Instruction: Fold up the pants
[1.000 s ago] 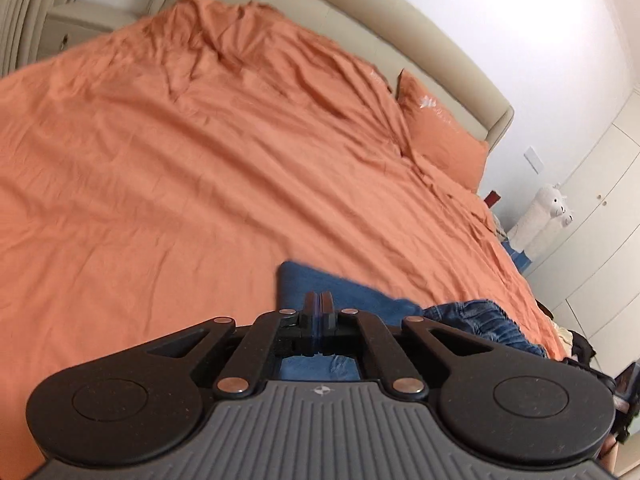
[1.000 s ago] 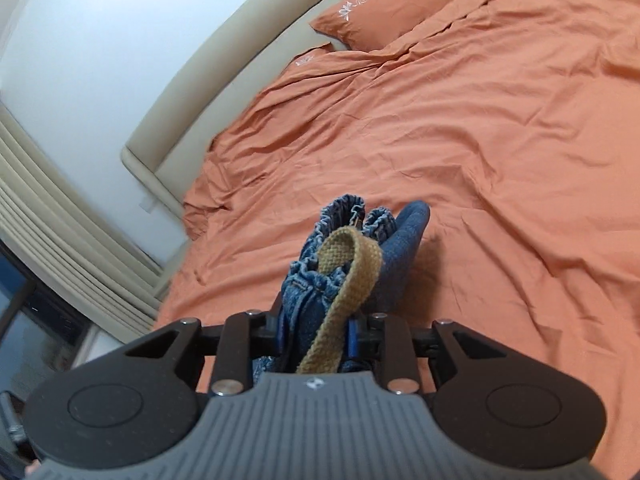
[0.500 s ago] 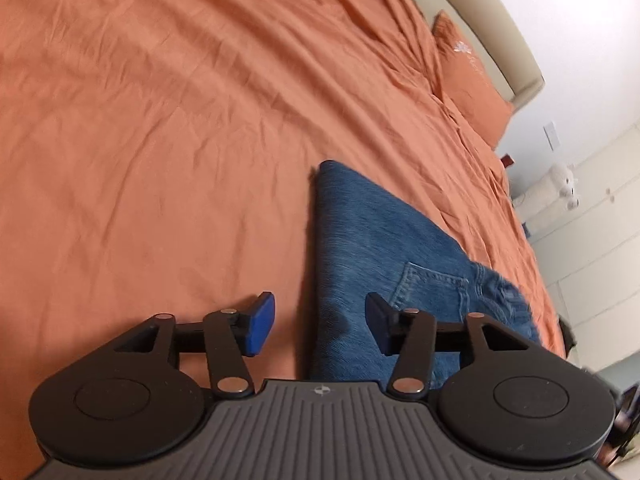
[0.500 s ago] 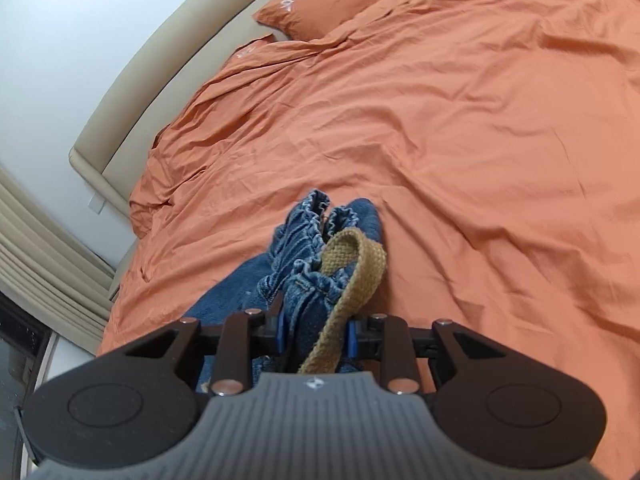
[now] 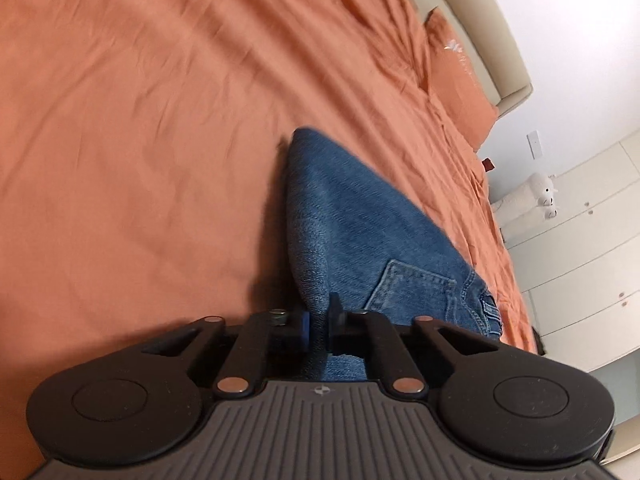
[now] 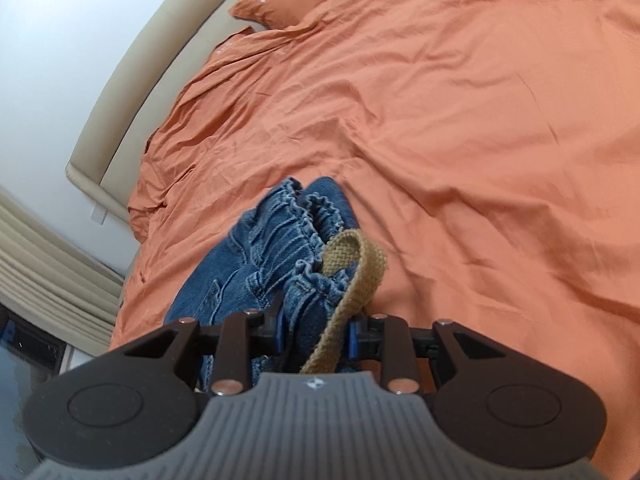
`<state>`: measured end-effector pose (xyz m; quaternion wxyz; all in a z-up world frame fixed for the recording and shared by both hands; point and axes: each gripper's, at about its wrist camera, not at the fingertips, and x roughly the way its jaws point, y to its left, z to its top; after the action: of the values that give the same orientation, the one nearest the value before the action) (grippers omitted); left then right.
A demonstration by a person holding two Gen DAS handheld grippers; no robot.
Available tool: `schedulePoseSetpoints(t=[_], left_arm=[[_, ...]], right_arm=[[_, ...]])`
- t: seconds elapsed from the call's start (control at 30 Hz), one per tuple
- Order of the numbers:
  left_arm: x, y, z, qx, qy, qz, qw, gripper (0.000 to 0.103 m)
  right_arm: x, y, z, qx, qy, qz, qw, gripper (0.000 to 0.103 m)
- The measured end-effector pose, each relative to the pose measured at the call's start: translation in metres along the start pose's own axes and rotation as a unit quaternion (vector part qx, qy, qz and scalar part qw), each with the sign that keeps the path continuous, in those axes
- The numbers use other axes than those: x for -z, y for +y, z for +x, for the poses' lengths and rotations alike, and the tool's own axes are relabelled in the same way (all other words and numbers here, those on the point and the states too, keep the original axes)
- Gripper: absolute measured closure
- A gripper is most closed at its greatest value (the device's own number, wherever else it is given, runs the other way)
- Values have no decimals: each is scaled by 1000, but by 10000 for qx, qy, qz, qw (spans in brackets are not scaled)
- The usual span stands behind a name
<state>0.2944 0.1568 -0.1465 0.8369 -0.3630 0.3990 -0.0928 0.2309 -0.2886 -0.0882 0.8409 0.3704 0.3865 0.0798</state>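
Where the orange sheet (image 5: 160, 128) covers the bed, its cloth lies creased in long shallow wrinkles, with deeper rumples toward the beige padded headboard (image 6: 132, 80). An orange pillow (image 5: 460, 80) with a small pale emblem leans at the head of the bed, just beside that headboard. Beyond the bed's far side stand white wardrobe doors (image 5: 580, 240) with small round knobs, and a white plush animal (image 5: 536, 196) sits near them under a bare white wall. In the right wrist view, pale pleated curtains (image 6: 44, 256) hang beside the headboard's end.

The blue denim pants (image 5: 360, 224) lie folded on the sheet near the bed's middle, one back pocket facing up. The left gripper (image 5: 318, 322) is closed on a folded edge of the denim, its blue pads pressing the cloth from both sides. The right gripper (image 6: 314, 330) is clamped on the gathered elastic waistband, and a tan woven strap (image 6: 352, 272) loops out from between its fingers over the denim.
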Motion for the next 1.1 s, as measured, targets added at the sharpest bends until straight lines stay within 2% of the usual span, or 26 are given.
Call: schedulePoseSetpoints(t=[0.23, 0.47, 0.67, 0.77, 0.83, 0.93, 1.03, 1.1], left_arm=[[-3, -47, -44, -174, -473, 846, 9951, 97], [-36, -37, -101, -686, -615, 1174, 9888, 97], [-65, -9, -160, -1227, -823, 1302, 9804, 97], [-70, 12, -179, -1469, -936, 1301, 9761, 97], [-71, 32, -183, -1559, -951, 1127, 9767, 97], [-65, 68, -173, -1573, -820, 747, 9813, 97], [-54, 93, -156, -1683, -678, 649, 9813, 96], [-52, 108, -151, -1501, -682, 456, 9853, 95]], right_arm=[[-4, 31, -13, -181, -129, -323, 9992, 80], [6, 92, 2, -684, 30, -658, 9955, 80], [46, 142, 40, -1243, 379, -687, 9891, 80], [69, 163, 59, -1499, 546, -749, 9843, 80], [84, 173, 69, -1586, 632, -831, 9818, 80], [105, 172, 80, -1526, 828, -865, 9810, 80], [122, 160, 88, -1099, 968, -1070, 9834, 80], [128, 145, 95, -927, 1053, -934, 9857, 80]])
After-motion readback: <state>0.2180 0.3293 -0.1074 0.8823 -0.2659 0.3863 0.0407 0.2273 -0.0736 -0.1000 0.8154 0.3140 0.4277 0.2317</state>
